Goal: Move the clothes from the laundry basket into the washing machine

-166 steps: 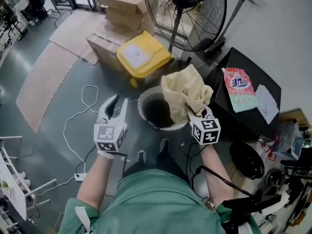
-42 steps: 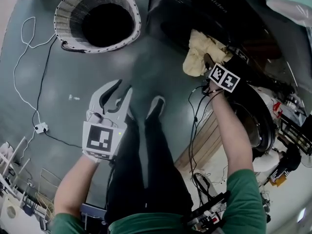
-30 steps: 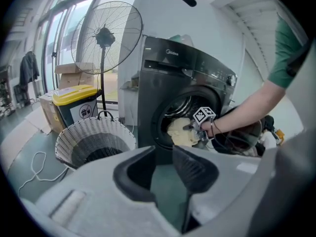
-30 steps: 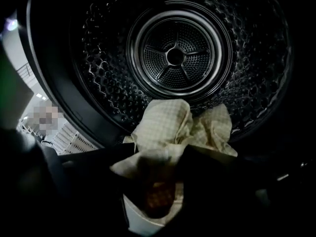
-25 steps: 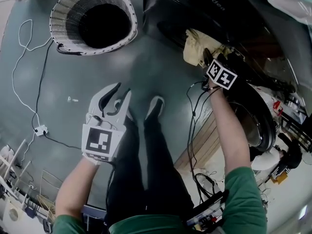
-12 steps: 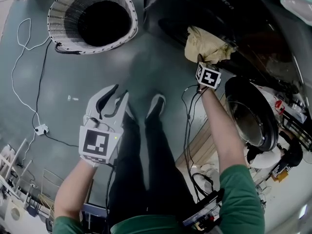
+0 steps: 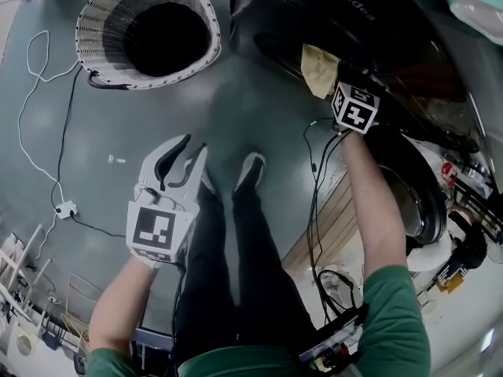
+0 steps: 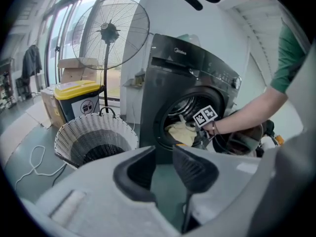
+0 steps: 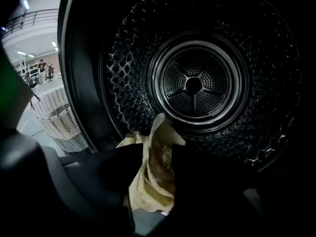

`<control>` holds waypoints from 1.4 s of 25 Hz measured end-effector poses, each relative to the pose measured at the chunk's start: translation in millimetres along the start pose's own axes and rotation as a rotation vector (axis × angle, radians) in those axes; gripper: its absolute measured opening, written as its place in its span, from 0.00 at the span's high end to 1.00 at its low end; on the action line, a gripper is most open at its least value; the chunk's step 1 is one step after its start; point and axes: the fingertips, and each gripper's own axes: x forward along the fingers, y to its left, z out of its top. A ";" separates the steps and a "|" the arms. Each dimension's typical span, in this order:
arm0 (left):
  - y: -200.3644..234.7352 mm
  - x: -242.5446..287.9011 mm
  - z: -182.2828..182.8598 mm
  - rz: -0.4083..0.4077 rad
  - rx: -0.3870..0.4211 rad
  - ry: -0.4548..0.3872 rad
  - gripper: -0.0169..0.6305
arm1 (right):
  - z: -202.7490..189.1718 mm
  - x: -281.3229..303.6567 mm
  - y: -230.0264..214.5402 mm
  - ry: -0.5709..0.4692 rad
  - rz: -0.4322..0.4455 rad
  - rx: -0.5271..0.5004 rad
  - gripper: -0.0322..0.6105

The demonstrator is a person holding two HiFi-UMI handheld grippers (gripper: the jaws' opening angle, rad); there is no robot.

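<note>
Right gripper (image 7: 336, 85) is reaching into the washing machine (image 7: 314, 14) opening. Its jaws have just been closing and are pinching a pale yellow cloth (image 9: 157, 149) between them. Cloth is hanging at the front lip of the drum (image 9: 193, 85), partly inside. Left gripper (image 7: 187, 149) is hovering over the grey floor (image 7: 102, 124) just ahead of the person's shoe (image 7: 250, 170), jaws standing apart with nothing between them. White woven laundry basket (image 7: 90, 22) is sitting on the floor beside the machine, well apart from both grippers. Standing fan (image 8: 109, 33) and yellow-lidded bin (image 8: 79, 100) are showing behind the basket.
</note>
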 end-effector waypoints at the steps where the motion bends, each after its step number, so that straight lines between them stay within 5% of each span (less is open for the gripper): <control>1: -0.1 0.6 2.1 -0.002 0.003 -0.005 0.81 | -0.2 -4.7 -0.2 -0.007 0.006 -0.002 0.68; 11: -5.5 5.7 -8.5 -0.014 -0.004 0.003 0.81 | -78.4 -15.8 29.4 0.141 0.075 -0.207 0.36; 16: -2.9 7.5 -23.7 -0.010 -0.011 0.019 0.81 | -113.6 20.1 32.5 0.312 0.025 -0.309 0.40; 20: -4.9 6.7 -27.9 -0.009 -0.027 0.013 0.82 | -97.7 34.6 17.8 0.324 -0.035 -0.327 0.80; 22: -3.1 4.9 -27.8 -0.006 -0.033 0.007 0.82 | -71.6 37.6 3.9 0.264 -0.064 -0.303 0.86; 27: 0.2 0.1 -30.5 0.008 -0.037 0.002 0.82 | -16.4 38.5 -30.4 0.148 -0.147 -0.246 0.80; 31: -7.5 -0.1 -30.8 -0.004 -0.043 0.000 0.82 | -27.5 29.6 -10.0 0.162 -0.089 -0.290 0.60; 35: -7.8 -1.2 -30.2 -0.012 -0.034 -0.003 0.82 | -42.8 11.8 14.1 0.114 -0.051 -0.301 0.57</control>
